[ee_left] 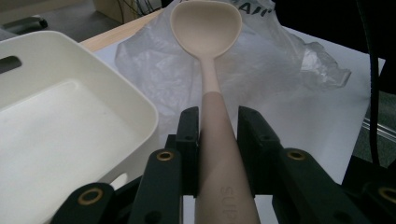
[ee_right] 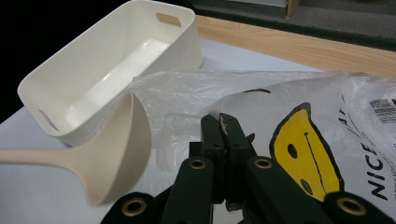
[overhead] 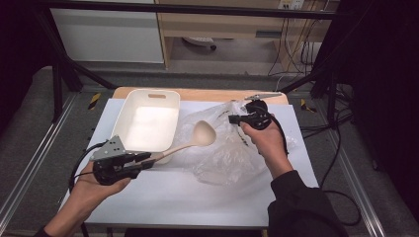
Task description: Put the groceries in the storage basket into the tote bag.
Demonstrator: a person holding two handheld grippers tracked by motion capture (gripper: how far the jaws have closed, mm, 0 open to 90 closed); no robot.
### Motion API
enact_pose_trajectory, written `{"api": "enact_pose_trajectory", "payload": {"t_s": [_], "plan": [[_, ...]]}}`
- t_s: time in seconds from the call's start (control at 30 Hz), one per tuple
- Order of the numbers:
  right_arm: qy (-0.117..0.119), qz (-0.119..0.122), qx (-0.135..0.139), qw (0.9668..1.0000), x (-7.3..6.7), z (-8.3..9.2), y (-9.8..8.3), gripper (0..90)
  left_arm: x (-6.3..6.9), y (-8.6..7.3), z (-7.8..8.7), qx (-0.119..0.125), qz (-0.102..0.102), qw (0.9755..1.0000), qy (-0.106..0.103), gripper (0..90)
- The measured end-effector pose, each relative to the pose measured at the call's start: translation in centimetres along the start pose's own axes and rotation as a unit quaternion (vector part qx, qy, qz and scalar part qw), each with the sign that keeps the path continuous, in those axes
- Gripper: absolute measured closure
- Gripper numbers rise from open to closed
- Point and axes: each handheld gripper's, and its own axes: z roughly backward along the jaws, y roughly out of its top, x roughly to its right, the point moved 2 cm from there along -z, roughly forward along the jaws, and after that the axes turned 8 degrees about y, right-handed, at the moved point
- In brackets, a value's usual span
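Left gripper (ee_left: 217,126) clamps matte beige spoon (ee_left: 210,56) handle; right gripper (ee_right: 225,128), fully closed, pinches crinkled clear bag (ee_right: 289,93).

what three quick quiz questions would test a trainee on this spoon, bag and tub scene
1. True or false: the left hand-held gripper is shut on the spoon handle.
2. The spoon's bowl hangs over: A the tub, B the bag, C bare table.
3. What is printed on the bag beside the right hand-held gripper?

Key: 1 true. 2 B. 3 A yellow smiley face with black lettering.
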Motion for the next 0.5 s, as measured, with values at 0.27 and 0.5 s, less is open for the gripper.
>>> {"api": "enact_pose_trajectory", "payload": {"t_s": [0.27,0.5], "plan": [[0.001,0.003,-0.001,1.0,0.1,-0.1,-0.2,90.0,1.1,0.4,-1.1,-0.005,-0.001,1.0,-0.009,70.7],[0.001,0.003,0.001,1.0,0.0,0.1,-0.3,90.0,2.0,-0.1,-3.1,-0.013,0.004,0.9998,-0.015,70.7]]}}
